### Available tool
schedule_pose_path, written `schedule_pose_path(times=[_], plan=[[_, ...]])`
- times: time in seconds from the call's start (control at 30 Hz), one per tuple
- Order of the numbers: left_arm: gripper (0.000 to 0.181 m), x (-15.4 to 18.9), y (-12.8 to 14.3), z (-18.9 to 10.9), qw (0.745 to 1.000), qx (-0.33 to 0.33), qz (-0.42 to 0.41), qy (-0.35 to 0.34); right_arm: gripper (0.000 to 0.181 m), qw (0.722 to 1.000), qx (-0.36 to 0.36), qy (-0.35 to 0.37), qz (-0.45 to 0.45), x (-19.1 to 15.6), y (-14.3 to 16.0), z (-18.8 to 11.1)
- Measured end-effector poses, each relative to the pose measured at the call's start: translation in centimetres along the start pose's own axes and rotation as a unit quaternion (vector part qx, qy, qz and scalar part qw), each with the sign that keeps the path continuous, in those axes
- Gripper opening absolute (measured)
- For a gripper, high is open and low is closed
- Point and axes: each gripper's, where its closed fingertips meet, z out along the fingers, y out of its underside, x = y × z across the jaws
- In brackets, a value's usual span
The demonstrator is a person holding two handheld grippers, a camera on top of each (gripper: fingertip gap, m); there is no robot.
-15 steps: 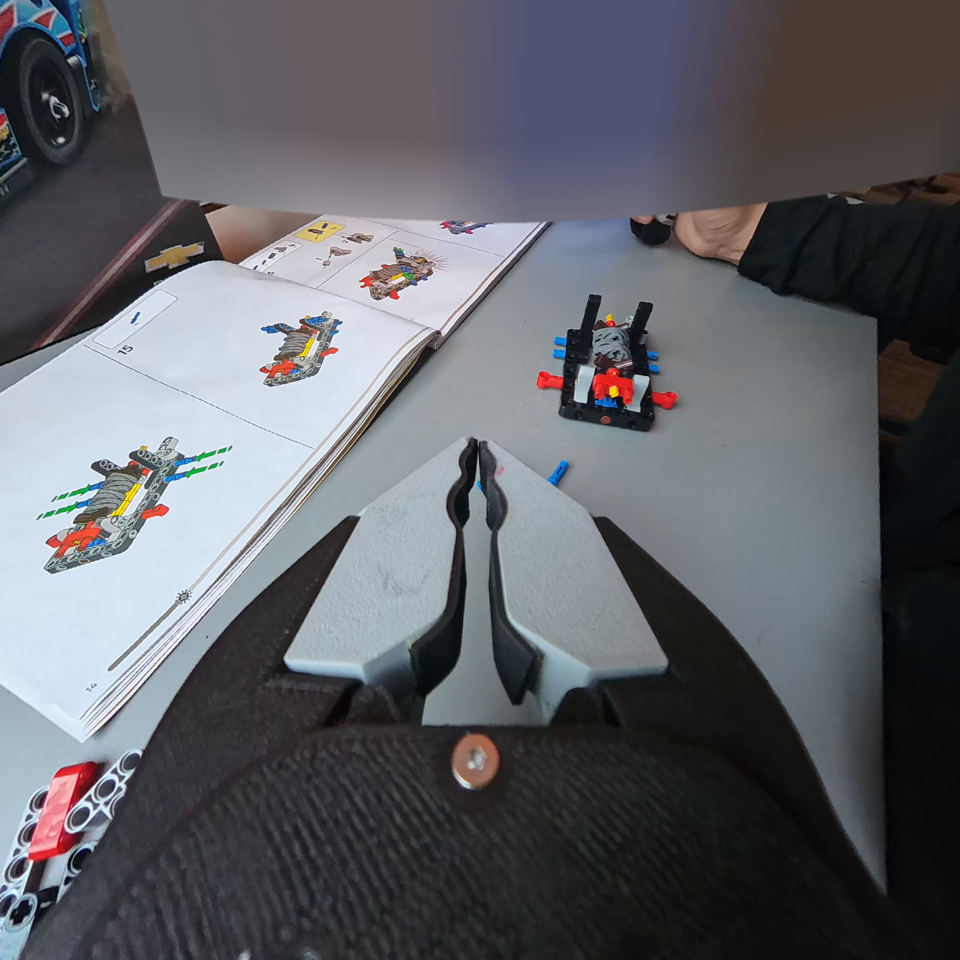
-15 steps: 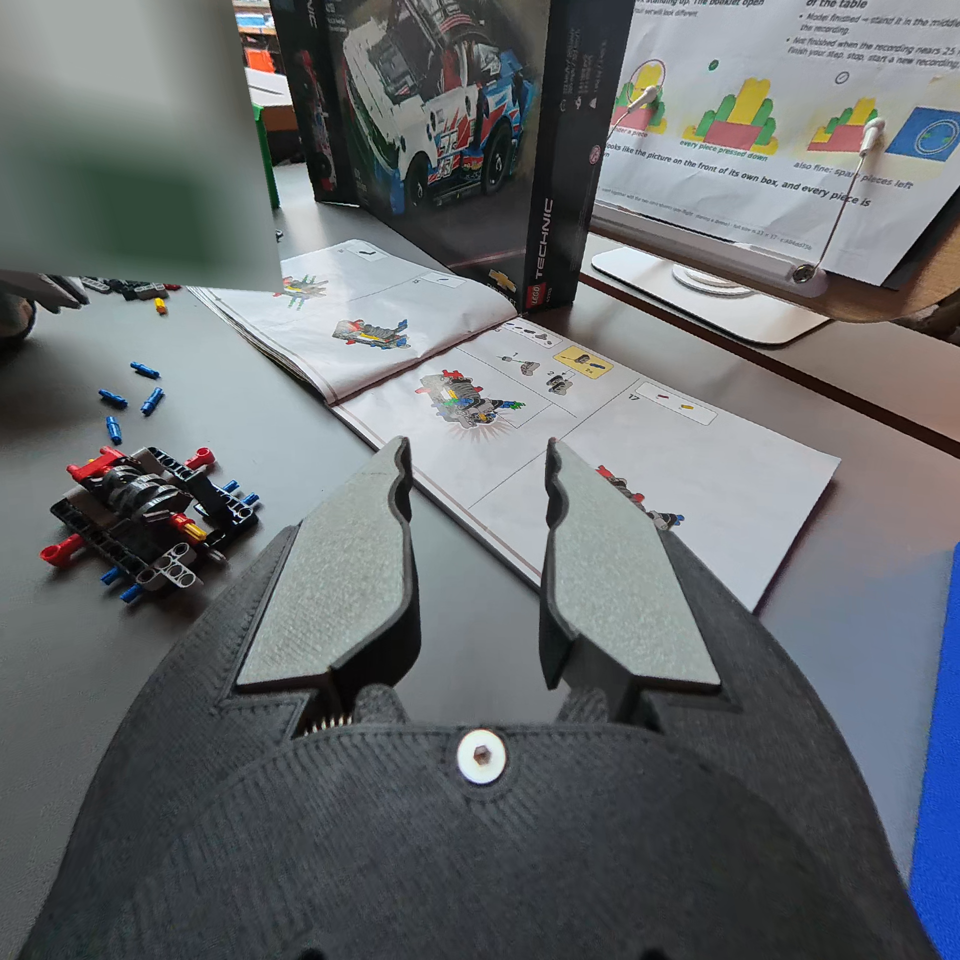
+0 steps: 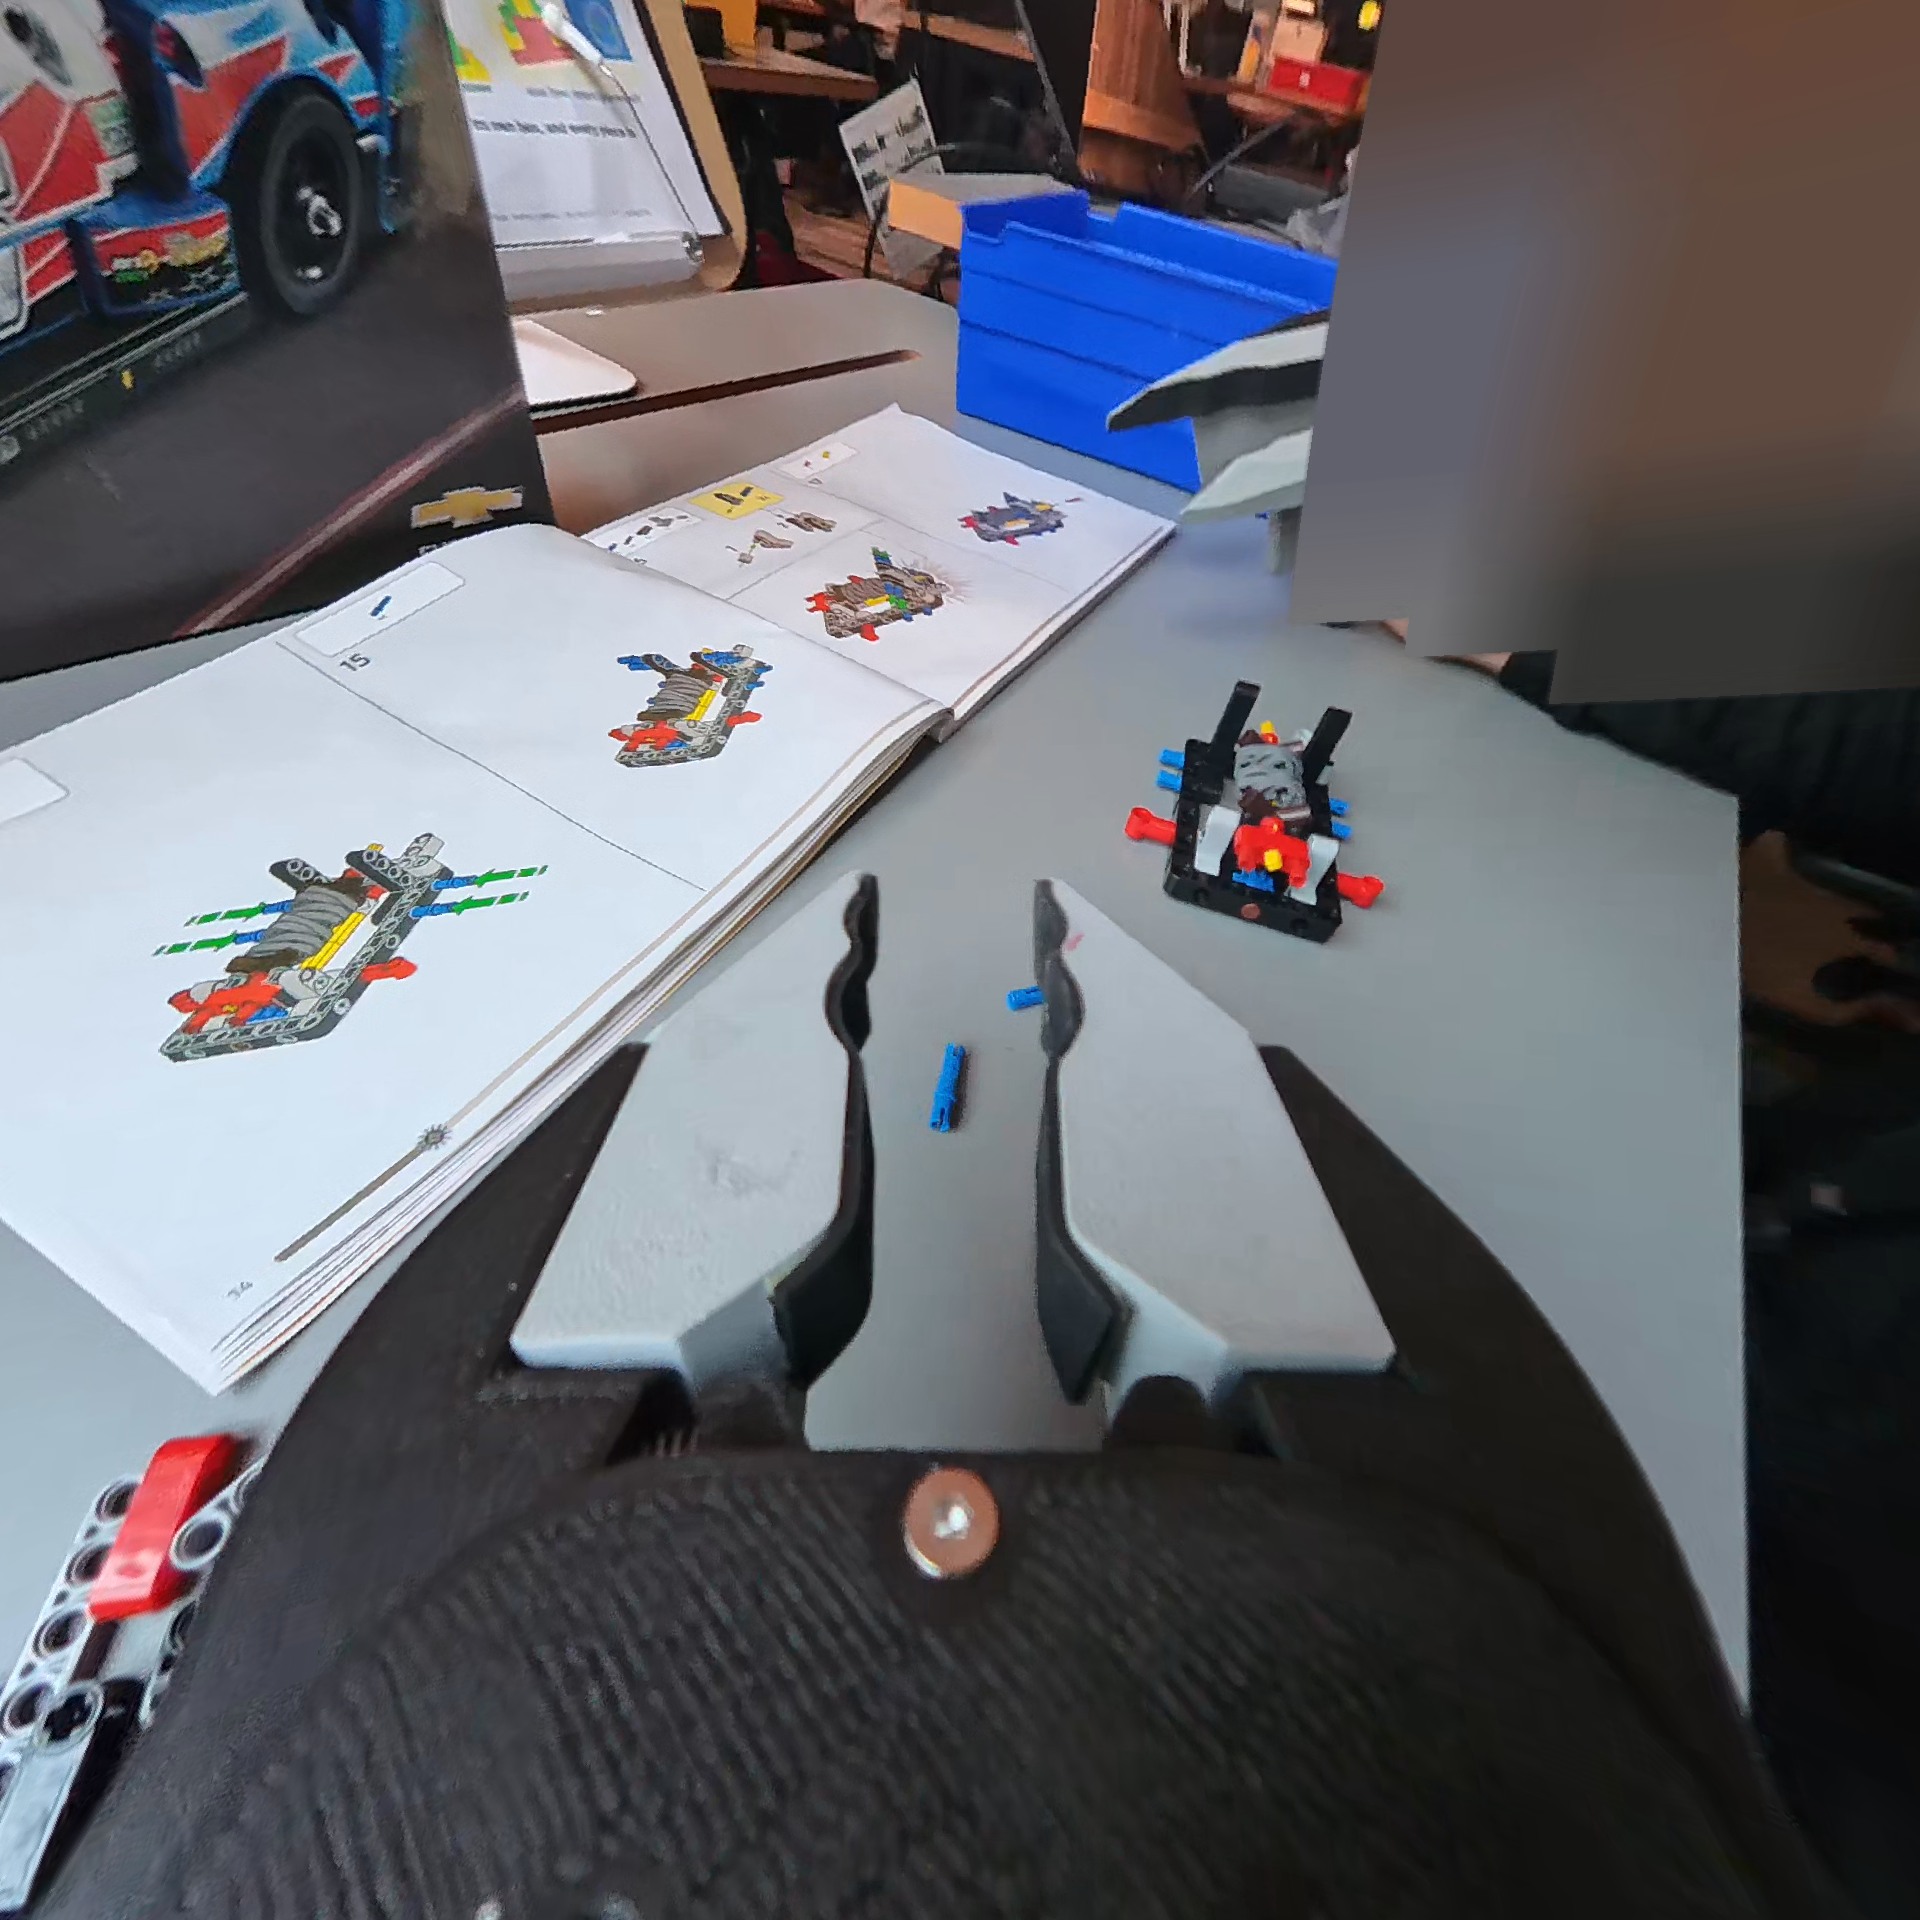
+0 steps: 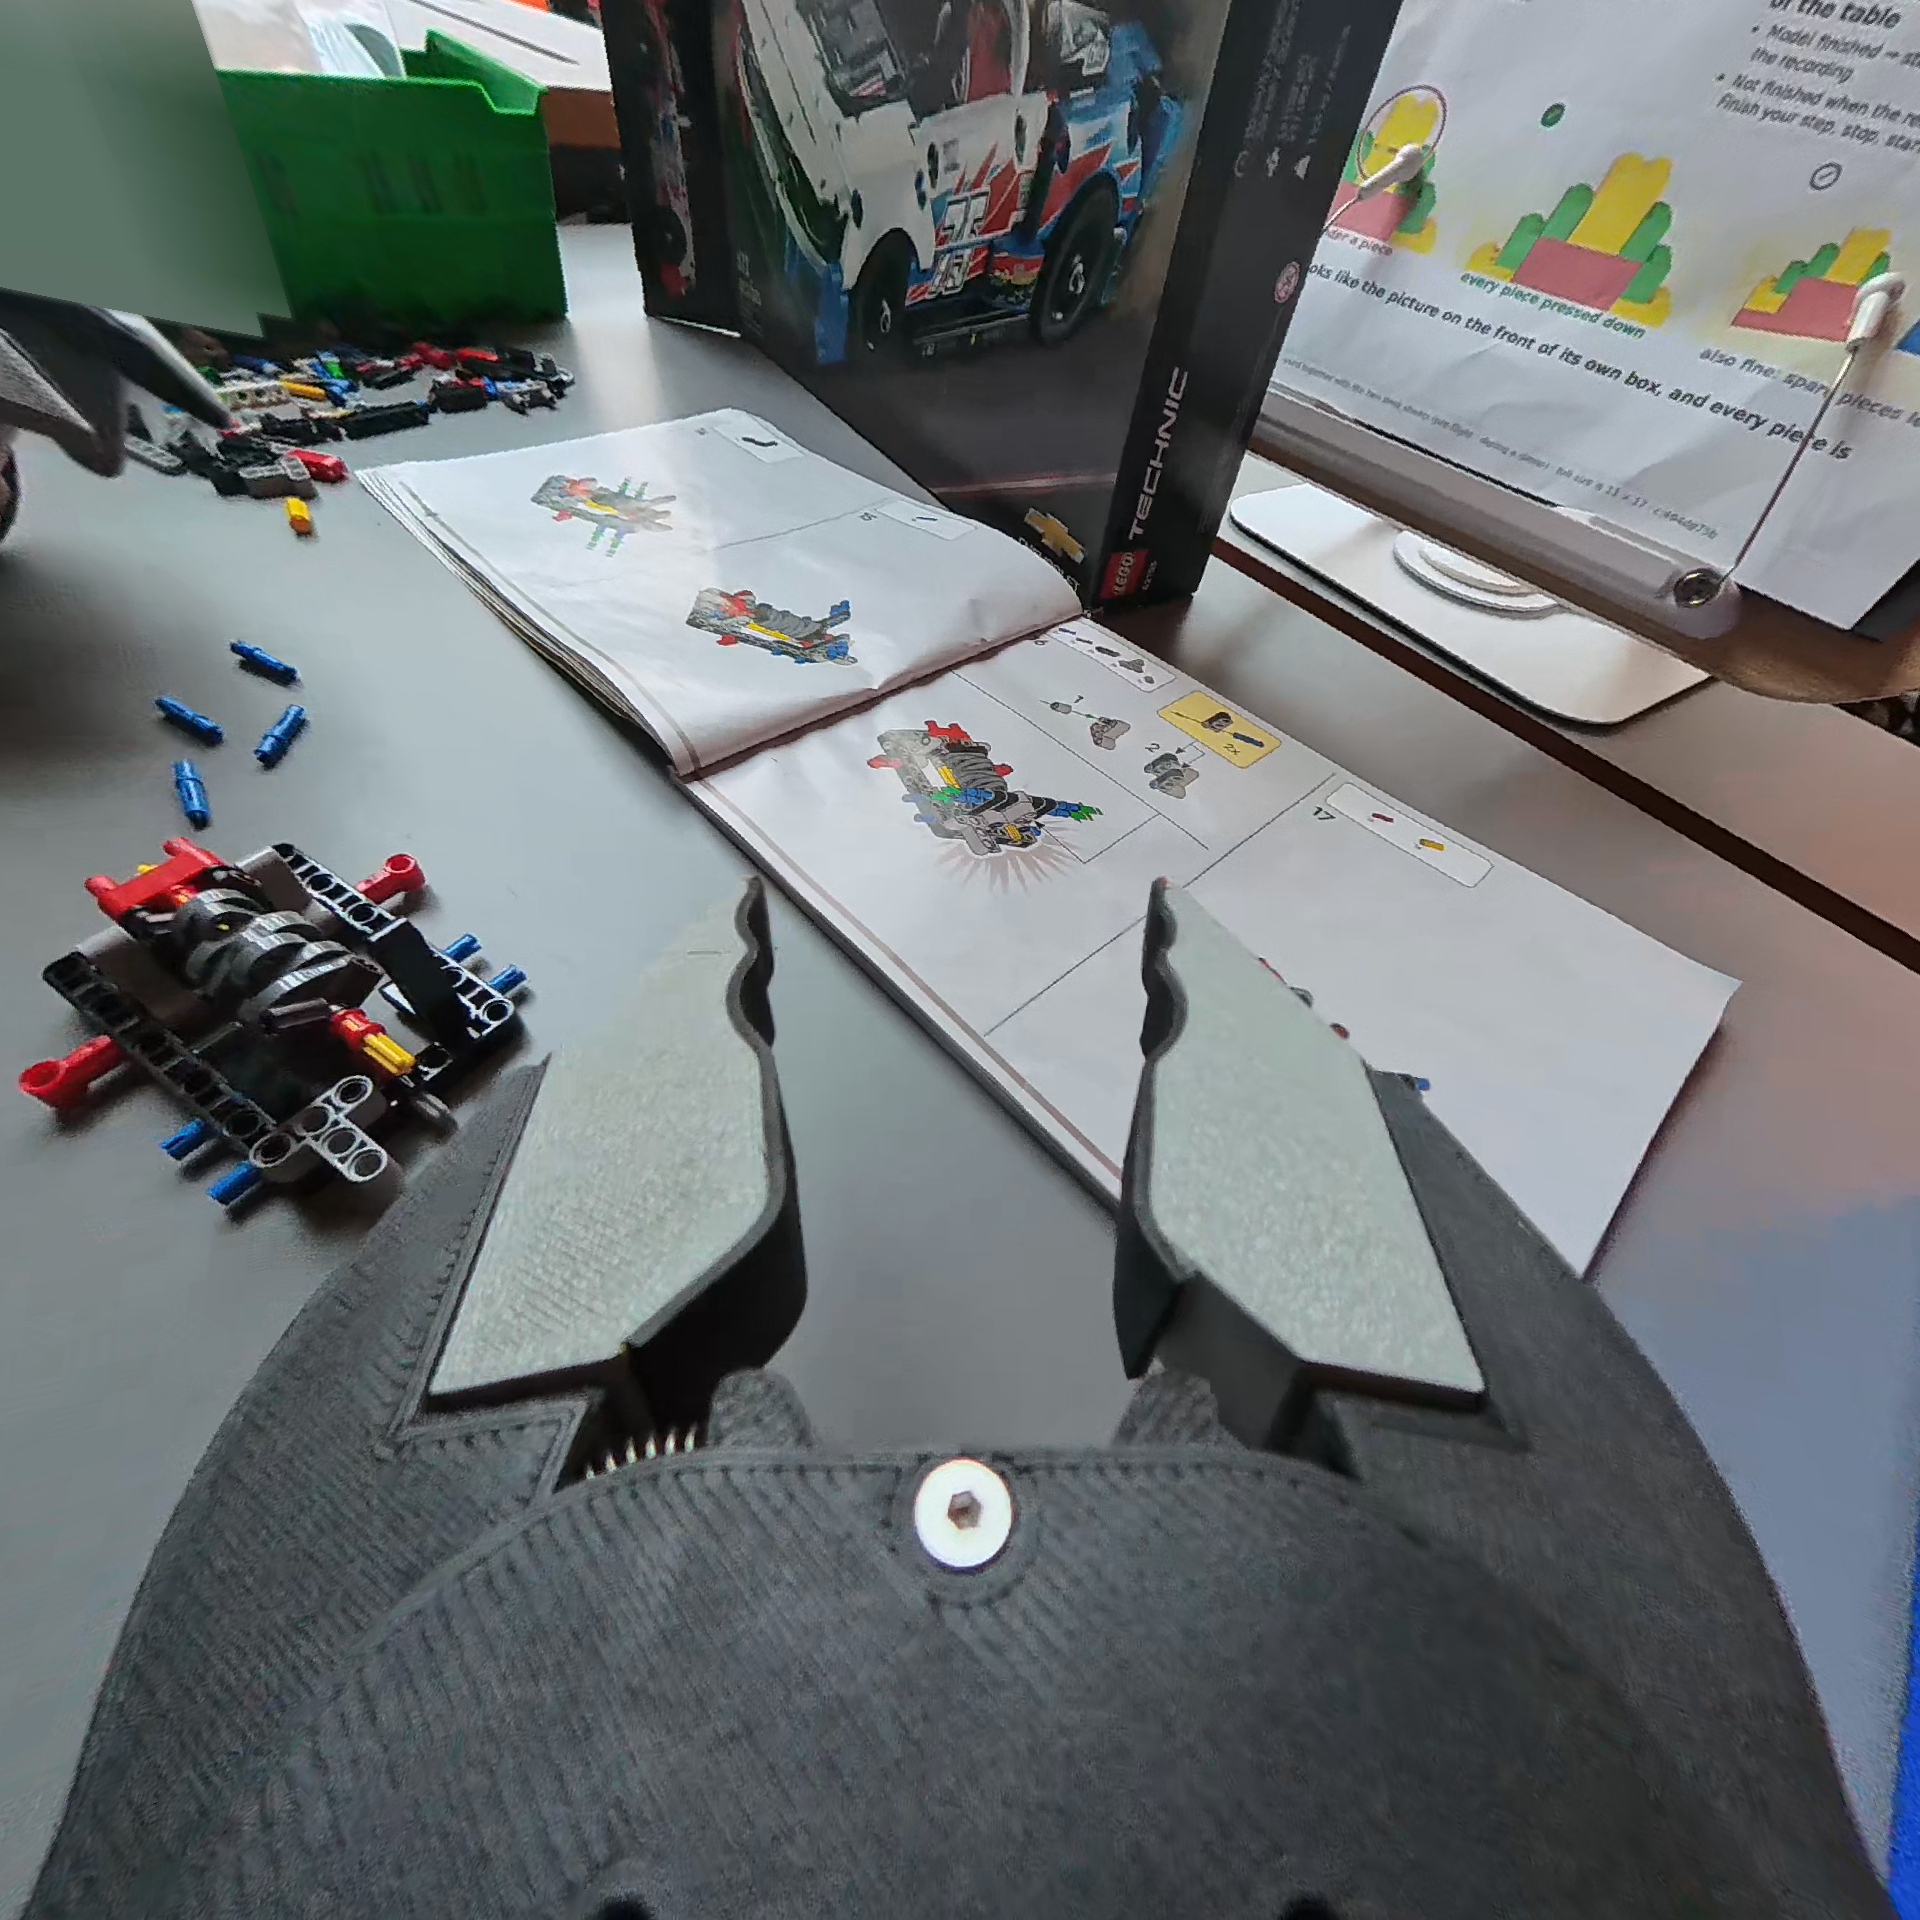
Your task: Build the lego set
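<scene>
Blue plastic is the concern here: a small blue pin (image 3: 945, 1086) lies loose on the grey table (image 3: 1507, 1143), framed between the spread fingers of the left gripper (image 3: 948, 914), which holds nothing. A second blue pin (image 3: 1023, 997) sits just beside the right-hand fingertip, partly hidden by it, so I cannot tell whether they touch.

The half-built chassis (image 3: 1257, 831) rests well beyond the left gripper, with the open instruction booklet (image 3: 436, 831) to the left. In the right wrist view the right gripper (image 4: 951, 920) is also spread and empty, hanging over the booklet's near edge, with the chassis (image 4: 260, 1008) off to its left and four loose blue pins (image 4: 223, 727) beyond that.

The likely trouble is the pick itself. The pin is thin, round and lies roughly along the fingers; if they close off-centre or too high, it may roll or squirt out across the smooth tabletop. The neighbouring pin could be nudged away or caught in the same pinch, which would leave a skewed hold that is poor for pushing into a chassis hole. Coming down too steeply risks the tips scraping the table before they grip. With the right gripper away from the chassis, nothing steadies it, so it may slide when a pin is pressed in.
</scene>
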Motion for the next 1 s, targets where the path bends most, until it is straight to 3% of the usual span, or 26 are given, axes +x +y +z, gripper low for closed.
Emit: schedule_pose_path(times=[0.17, 0.3, 0.47, 0.57, 0.67, 0.77, 0.83, 0.9, 1.0], plan=[[0.048, 0.2, -0.2, -0.2, 1.000, 0.010, -0.003, 0.009, 0.071, 1.000, 0.020, 0.000, 0.000, -0.3, -0.5, -0.8], [0.049, 0.6, 0.5, 0.3, 0.999, -0.017, 0.035, -0.008, 0.078, 0.999, 0.034, -0.003, 0.004, -0.7, -0.9, -1.3], [0.046, 1.0, 1.4, 1.0, 0.996, -0.050, 0.070, -0.021, 0.081, 0.999, 0.042, -0.014, 0.008, -1.1, -1.1, -1.4], [0.029, 1.4, 1.4, 0.9, 0.995, -0.049, 0.086, -0.019, 0.079, 0.999, 0.042, -0.021, 0.004, -1.4, -1.2, -1.2], [0.027, 1.1, 1.6, 0.9, 0.995, -0.057, 0.081, -0.018, 0.076, 0.999, 0.039, -0.026, -0.002, -1.4, -1.2, -0.9], [0.031, 1.3, 2.6, 1.1, 0.993, -0.092, 0.073, 0.007, 0.076, 0.999, 0.035, -0.034, 0.003, -1.3, -1.0, -0.5], [0.047, 1.2, 4.4, 1.0, 0.985, -0.151, 0.085, 0.018, 0.074, 0.999, 0.035, -0.040, 0.009, -1.4, -1.0, -0.4], [0.033, 1.0, 6.3, 0.7, 0.971, -0.209, 0.111, 0.023, 0.072, 0.998, 0.036, -0.042, 0.009, -1.5, -1.0, -0.4], [0.021, 1.3, 6.2, 0.7, 0.964, -0.212, 0.159, 0.006, 0.072, 0.998, 0.038, -0.042, 0.009, -1.7, -1.1, -0.5]])
